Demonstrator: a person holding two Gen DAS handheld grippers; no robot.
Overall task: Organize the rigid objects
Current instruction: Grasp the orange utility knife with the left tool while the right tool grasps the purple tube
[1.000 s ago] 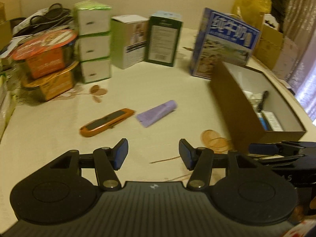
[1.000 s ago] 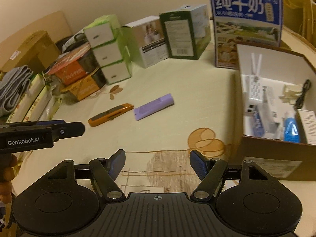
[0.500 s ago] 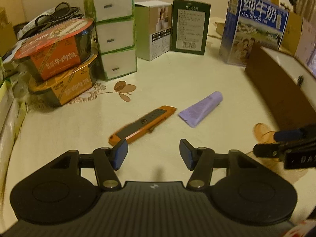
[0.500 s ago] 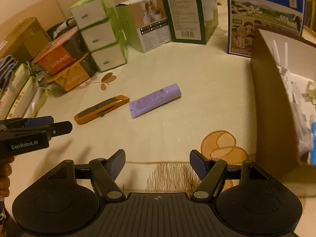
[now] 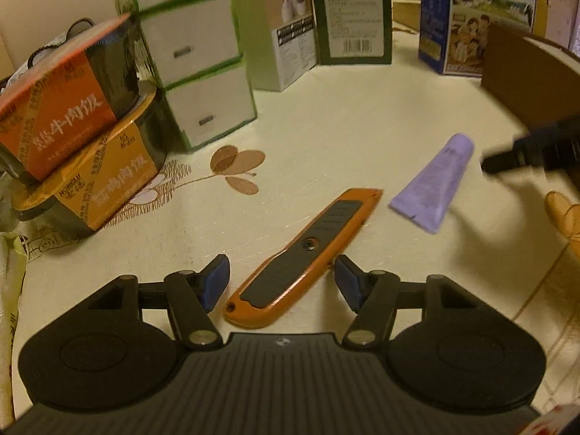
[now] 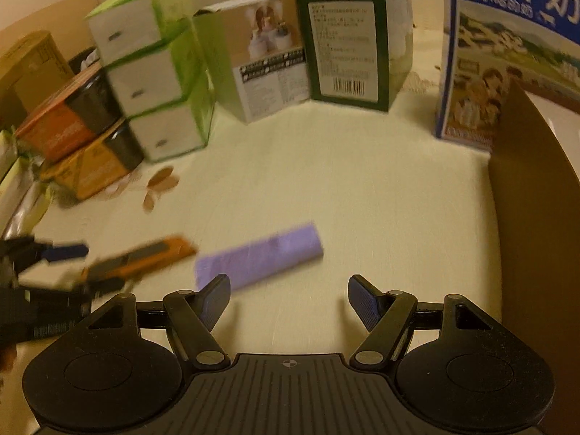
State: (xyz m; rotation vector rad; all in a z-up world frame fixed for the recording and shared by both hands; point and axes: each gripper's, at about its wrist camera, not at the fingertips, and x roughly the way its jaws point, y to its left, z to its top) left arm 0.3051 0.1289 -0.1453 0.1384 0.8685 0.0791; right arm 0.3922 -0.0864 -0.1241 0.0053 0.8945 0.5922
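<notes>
Orange-and-black utility knife (image 5: 302, 255) lies flat between left gripper's (image 5: 281, 284) opening jaws; right gripper's (image 6: 289, 299) gape empty.

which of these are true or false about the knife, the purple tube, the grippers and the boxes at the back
1. The orange utility knife lies flat on the table, its near end between the open fingers of the left gripper. True.
2. The right gripper is clamped on the purple tube. False: its jaws are open with nothing gripped, and the tube lies on the table.
3. The green-edged white boxes are stacked three high. True.
4. The tube rests on top of the knife. False: they lie side by side, apart.
5. The dark green box lies flat. False: it stands upright.
</notes>
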